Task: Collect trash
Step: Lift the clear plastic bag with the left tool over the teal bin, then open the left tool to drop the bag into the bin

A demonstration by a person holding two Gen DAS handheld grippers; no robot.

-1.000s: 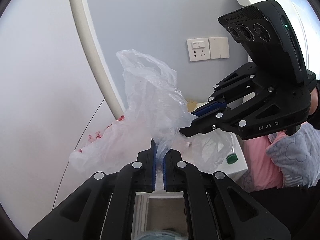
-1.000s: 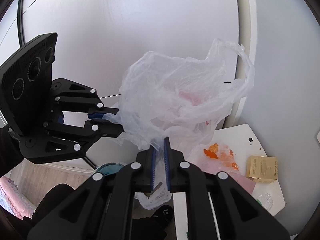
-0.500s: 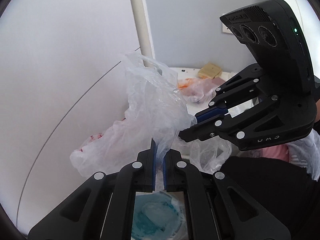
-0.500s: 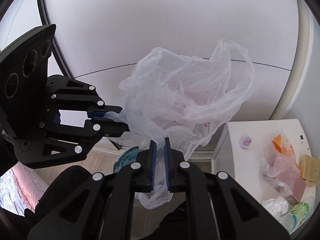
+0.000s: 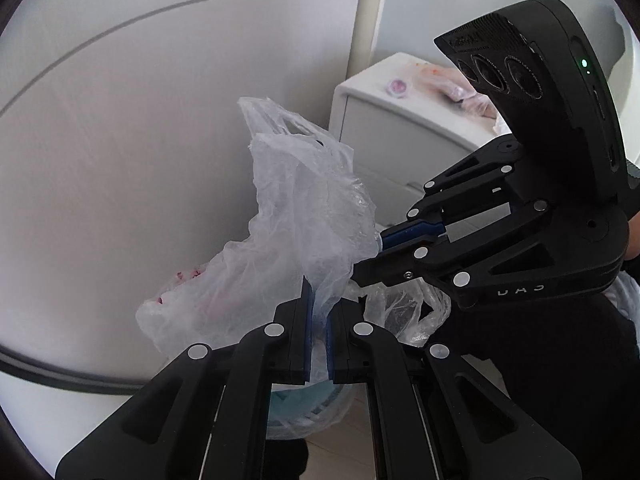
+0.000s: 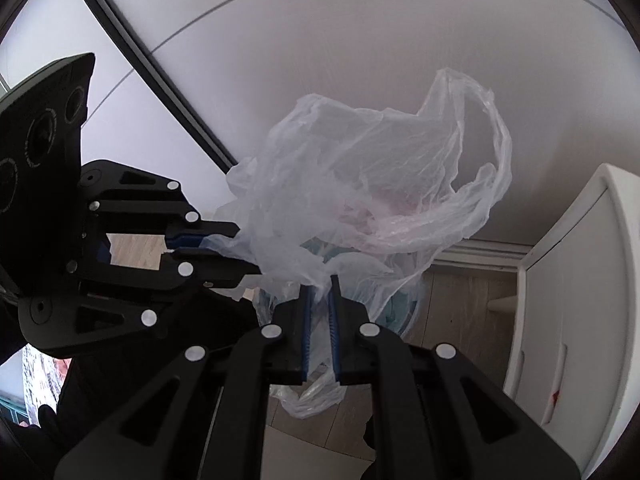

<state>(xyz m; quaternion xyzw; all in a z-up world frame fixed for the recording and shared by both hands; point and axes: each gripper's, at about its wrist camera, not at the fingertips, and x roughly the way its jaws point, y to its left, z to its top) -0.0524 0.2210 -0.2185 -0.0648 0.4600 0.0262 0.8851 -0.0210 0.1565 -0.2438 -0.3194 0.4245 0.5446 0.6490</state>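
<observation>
we hold a thin, crumpled clear plastic bag (image 5: pixel 304 216) between our two tools, and the move ahead, as we judge it, turns on what lies under it: a bin (image 6: pixel 400 308) lined with a clear liner and showing teal inside sits on the wood floor directly below the bag, just past the fingertips of both grippers. the left gripper (image 5: pixel 318 312) has its blue pads drawn together on a pinch of film at the bag's lower edge; the right gripper (image 5: pixel 378 256) comes in from the side, its fingers likewise clamped on a fold of the same bag. both pinches sit close together, so the bag bunches and stands up above them, its long axis rising from the pads to a loose handle loop (image 6: pixel 492 152) at the top. faint pink marks show through the film at its lower left. neither hand is clearly nearer the bin; both point steeply down at it.

to the side stands a white bedside cabinet (image 5: pixel 404 136), with more litter on top, including a small pink-lidded cup (image 5: pixel 398 87).

against the earlier frames, the wall socket and upper wall are gone from view, and the cabinet front, skirting board and floor have come in; both tools have sunk and tipped downward together. the grip on the bag is unchanged, and the bin is now much more plainly below us.
</observation>
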